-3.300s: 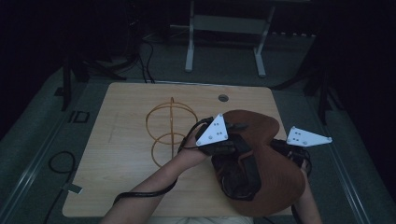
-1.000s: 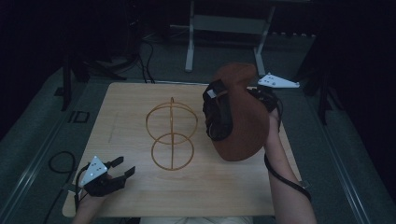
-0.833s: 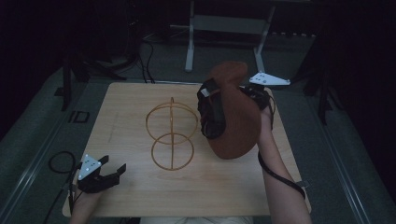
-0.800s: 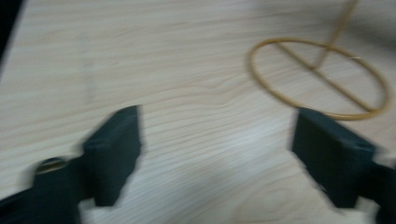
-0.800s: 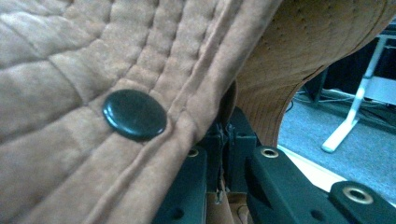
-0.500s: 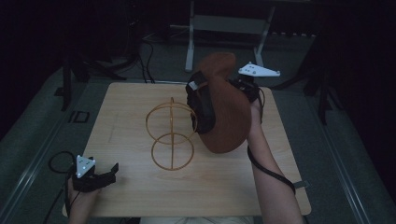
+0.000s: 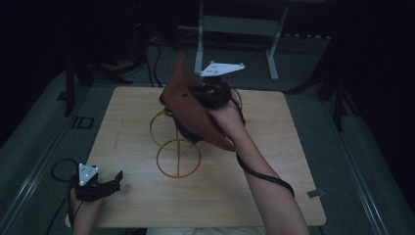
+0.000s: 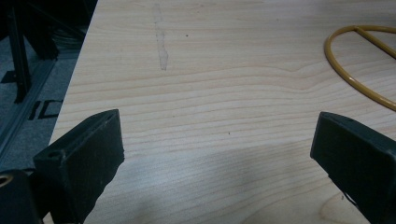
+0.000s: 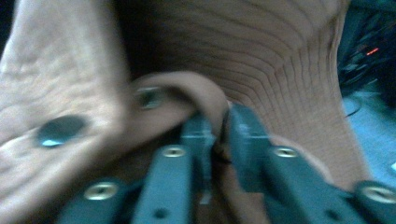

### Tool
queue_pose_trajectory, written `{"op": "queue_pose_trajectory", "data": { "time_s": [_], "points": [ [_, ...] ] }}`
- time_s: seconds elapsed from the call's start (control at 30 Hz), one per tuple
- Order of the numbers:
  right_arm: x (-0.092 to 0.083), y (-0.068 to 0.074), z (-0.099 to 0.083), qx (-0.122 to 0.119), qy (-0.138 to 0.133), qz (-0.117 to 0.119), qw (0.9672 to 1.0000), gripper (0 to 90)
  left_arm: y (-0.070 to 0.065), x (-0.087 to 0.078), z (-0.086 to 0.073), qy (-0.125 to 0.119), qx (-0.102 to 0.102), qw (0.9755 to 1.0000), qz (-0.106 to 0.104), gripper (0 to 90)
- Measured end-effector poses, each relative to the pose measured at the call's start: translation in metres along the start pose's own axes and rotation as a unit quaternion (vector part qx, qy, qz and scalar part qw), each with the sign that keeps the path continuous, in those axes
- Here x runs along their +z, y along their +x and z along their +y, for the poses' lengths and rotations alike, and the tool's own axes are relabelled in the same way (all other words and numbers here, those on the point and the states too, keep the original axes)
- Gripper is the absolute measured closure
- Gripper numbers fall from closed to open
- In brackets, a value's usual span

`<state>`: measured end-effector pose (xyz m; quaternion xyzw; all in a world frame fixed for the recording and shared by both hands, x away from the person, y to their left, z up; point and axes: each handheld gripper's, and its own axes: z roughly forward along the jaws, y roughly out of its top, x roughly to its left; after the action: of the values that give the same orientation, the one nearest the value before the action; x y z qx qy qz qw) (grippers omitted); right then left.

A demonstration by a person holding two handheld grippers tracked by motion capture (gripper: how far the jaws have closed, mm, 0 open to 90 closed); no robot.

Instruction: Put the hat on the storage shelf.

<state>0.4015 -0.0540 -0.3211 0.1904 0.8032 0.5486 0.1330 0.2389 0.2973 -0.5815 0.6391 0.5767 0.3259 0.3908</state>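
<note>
Right now, in the high view, your right gripper (image 7: 198, 93) holds the brown wide-brimmed hat (image 7: 188, 110) up in the upper middle of the frame, directly over the tall loop of the yellow wire hat stand (image 7: 177, 147), so the hat lies just above and slightly behind the stand's top; the stand's round base ring sits lower, toward the frame's centre, on the pale wooden table (image 7: 274, 161). The hat's long axis tilts from upper left down to lower right. Your left gripper (image 7: 110, 182) rests well apart at the lower left corner of the table, so the right hand is the nearer one by far. Nothing else stands between hat and stand. In the left gripper view, the two black jaws stand wide with bare wood between them, and an arc of the stand's base ring (image 8: 345, 70) shows at the upper right. In the right gripper view, blurred, the jaws have just been opening a little, yet a fold of the hat (image 9: 205, 100) is pinched between them, with the ribbed brim arching across the upper frame.
</note>
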Motion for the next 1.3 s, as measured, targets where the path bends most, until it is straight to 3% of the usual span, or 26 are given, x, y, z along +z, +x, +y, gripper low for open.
{"op": "queue_pose_trajectory", "data": {
  "time_s": [0.1,0.2,0.27,0.33,0.47,0.57,0.77,0.87,1.13,1.3],
  "points": [
    [0.021,0.012,-0.003,-0.013,0.036,0.009,0.9992,58.5,0.0,0.0,-0.001,0.001,0.001,1.0,-0.001,3.3],
    [0.038,0.022,-0.011,-0.032,0.06,0.002,0.9977,52.8,0.001,-0.001,-0.001,-0.002,-0.001,1.0,0.0,3.3],
    [0.042,0.023,-0.013,-0.024,0.055,0.008,0.9982,48.3,0.002,-0.001,-0.002,-0.001,-0.002,1.0,-0.001,3.3],
    [0.043,0.026,-0.014,-0.03,0.056,0.005,0.998,42.8,0.002,-0.001,-0.002,-0.004,-0.006,1.0,-0.004,3.3],
    [0.047,0.038,-0.017,-0.057,0.071,0.011,0.9958,22.3,0.002,-0.001,-0.002,-0.005,-0.005,1.0,-0.003,3.3],
    [0.05,0.048,-0.022,-0.088,0.078,-0.002,0.9931,14.3,0.001,-0.001,-0.002,-0.006,-0.005,1.0,-0.004,3.3],
    [0.039,0.054,-0.023,-0.113,0.073,0.022,0.9907,10.9,0.002,-0.001,-0.002,-0.003,-0.008,1.0,-0.002,3.3],
    [0.031,0.051,-0.022,-0.104,0.067,0.035,0.9917,11.6,0.002,-0.001,-0.002,-0.001,-0.007,1.0,0.0,3.3],
    [0.004,0.035,-0.024,-0.102,0.021,0.018,0.9944,13.6,0.003,-0.001,-0.002,-0.002,-0.012,0.9999,0.004,3.3],
    [-0.008,0.026,-0.029,-0.1,0.026,0.004,0.9947,13.8,0.002,-0.001,-0.002,0.0,-0.009,1.0,0.005,3.3]
  ]
}}
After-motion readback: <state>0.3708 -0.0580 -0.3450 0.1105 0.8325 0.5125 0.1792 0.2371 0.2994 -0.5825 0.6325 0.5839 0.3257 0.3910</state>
